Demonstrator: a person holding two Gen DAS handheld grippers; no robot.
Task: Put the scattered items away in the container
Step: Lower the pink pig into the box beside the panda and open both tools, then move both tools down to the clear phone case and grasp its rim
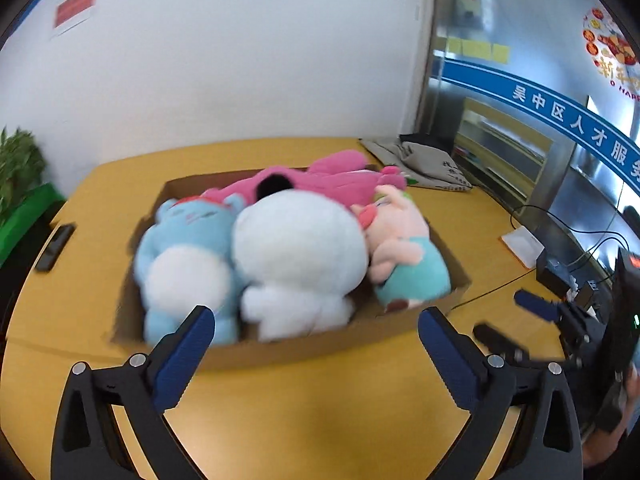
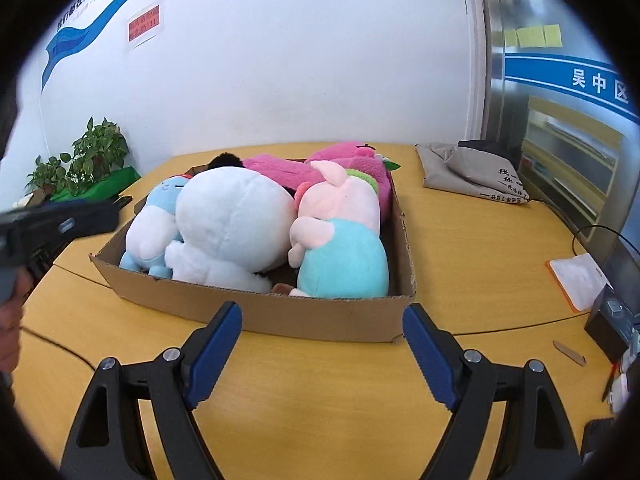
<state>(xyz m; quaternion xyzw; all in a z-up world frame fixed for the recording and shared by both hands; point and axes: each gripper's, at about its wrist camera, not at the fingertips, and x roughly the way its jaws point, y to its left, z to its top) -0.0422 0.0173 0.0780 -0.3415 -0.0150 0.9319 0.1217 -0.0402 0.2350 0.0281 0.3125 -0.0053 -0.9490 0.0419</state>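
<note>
Grippers, left (image 1: pixel 316 332) and right (image 2: pixel 322 330): jaws spread, empty, above tabletop (image 2: pixel 320 400). Ahead: box (image 2: pixel 320 316) packed with plush toys (image 2: pixel 236 220). Possible risk: heaped toys spilling if nudged.

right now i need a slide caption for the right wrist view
Open right gripper facing a cardboard box packed with plush toys on a yellow table.

A big yellow wood table (image 2: pixel 320 392) holds everything. A brown box (image 2: pixel 320 316) full of soft toys sits in the middle. A gray bag (image 2: pixel 472 172) lies at the far right corner. A white card (image 2: pixel 576 280), a thin black wire (image 2: pixel 500 330) and a small black box (image 2: pixel 612 320) lie at the right side. A black remote (image 1: pixel 55 247) lies at the left edge.
</note>
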